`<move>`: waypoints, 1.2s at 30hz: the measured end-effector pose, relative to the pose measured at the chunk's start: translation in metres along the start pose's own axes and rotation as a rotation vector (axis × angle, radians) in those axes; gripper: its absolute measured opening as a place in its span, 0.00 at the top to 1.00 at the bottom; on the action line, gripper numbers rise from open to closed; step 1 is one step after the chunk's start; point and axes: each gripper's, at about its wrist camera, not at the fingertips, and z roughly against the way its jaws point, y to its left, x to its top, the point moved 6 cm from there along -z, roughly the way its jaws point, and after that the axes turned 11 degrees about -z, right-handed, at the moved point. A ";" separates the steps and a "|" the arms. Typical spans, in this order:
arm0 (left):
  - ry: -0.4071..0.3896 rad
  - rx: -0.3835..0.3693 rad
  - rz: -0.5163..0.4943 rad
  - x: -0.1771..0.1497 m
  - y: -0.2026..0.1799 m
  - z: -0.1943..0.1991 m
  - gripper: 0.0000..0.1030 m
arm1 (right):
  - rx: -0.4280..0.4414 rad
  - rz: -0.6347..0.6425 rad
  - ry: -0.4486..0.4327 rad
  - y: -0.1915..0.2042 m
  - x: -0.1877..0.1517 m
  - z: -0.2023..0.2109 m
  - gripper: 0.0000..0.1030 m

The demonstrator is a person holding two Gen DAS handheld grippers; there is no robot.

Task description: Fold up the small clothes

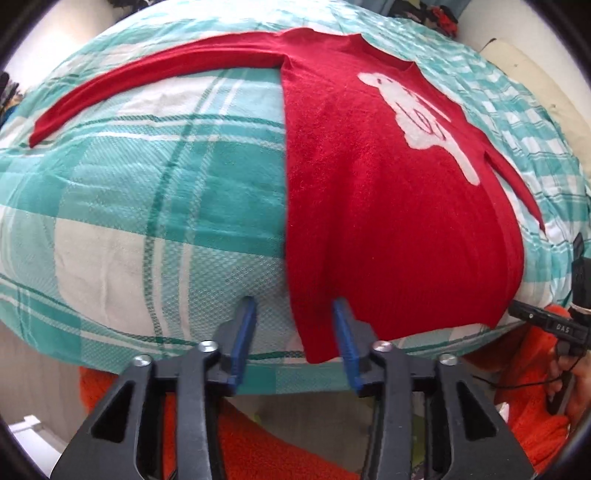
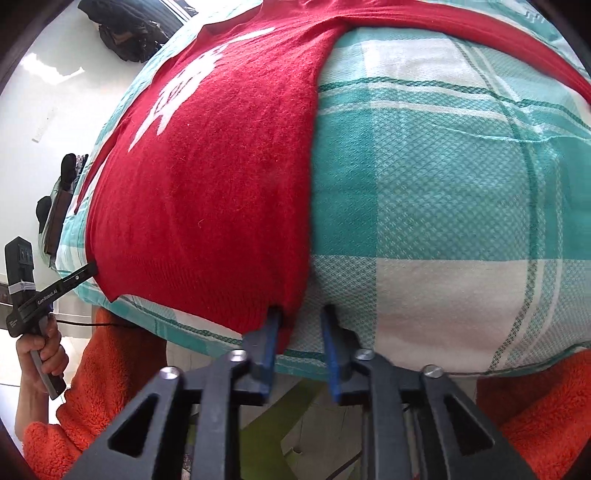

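Observation:
A small red sweater (image 1: 369, 192) with a white figure on its chest lies flat on a teal and white checked cloth (image 1: 147, 184), sleeves spread out. My left gripper (image 1: 295, 306) is open at the sweater's bottom left hem corner, which lies between its blue fingers (image 1: 245, 325). My right gripper (image 2: 301, 314) is open at the bottom right hem corner of the sweater (image 2: 207, 184), which lies between its blue fingers (image 2: 267, 339). The left gripper also shows in the right wrist view (image 2: 74, 277), by the other hem corner.
The checked cloth (image 2: 443, 184) covers a padded surface whose near edge runs just under both grippers. The person's orange fleece sleeves (image 2: 103, 369) are below the edge. Dark clothes (image 2: 122, 33) lie beyond the far side.

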 end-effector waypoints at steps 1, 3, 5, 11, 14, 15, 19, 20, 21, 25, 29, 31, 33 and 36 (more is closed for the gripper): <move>-0.026 0.045 -0.002 0.001 0.001 0.007 0.30 | -0.007 -0.003 -0.027 -0.002 0.000 0.008 0.45; -0.046 0.112 -0.016 0.002 0.004 0.017 0.28 | -0.046 -0.002 -0.110 -0.006 0.003 0.029 0.44; -0.040 0.170 -0.025 0.004 0.006 0.021 0.28 | -0.076 0.009 -0.190 -0.005 0.006 0.049 0.44; -0.047 0.249 -0.058 0.011 0.008 0.028 0.28 | -0.065 0.130 -0.335 0.027 0.023 0.076 0.44; -0.053 0.277 -0.076 0.013 0.008 0.033 0.28 | -0.036 0.176 -0.361 0.047 0.025 0.073 0.44; -0.055 0.282 -0.079 0.012 0.009 0.036 0.28 | -0.029 0.190 -0.362 0.052 0.024 0.070 0.44; -0.062 0.293 -0.095 0.017 0.002 0.039 0.28 | 0.003 0.240 -0.355 0.070 0.018 0.057 0.44; -0.065 0.296 -0.102 0.018 -0.001 0.040 0.28 | 0.005 0.258 -0.350 0.073 0.016 0.053 0.44; -0.068 0.300 -0.111 0.020 -0.004 0.040 0.28 | 0.004 0.276 -0.345 0.075 0.015 0.049 0.44; -0.077 0.298 -0.140 0.021 -0.018 0.039 0.25 | 0.011 0.264 -0.323 0.068 0.013 0.037 0.44; -0.077 0.266 -0.165 0.022 -0.035 0.034 0.21 | 0.049 0.149 -0.365 0.043 0.021 0.049 0.44; -0.077 0.253 -0.184 0.027 -0.044 0.031 0.21 | 0.058 0.084 -0.386 0.025 0.024 0.055 0.44; -0.090 0.237 -0.199 0.036 -0.055 0.029 0.21 | 0.071 0.010 -0.399 0.005 0.028 0.060 0.44; -0.133 0.209 -0.218 0.054 -0.071 0.027 0.17 | 0.148 -0.136 -0.432 -0.026 0.038 0.075 0.38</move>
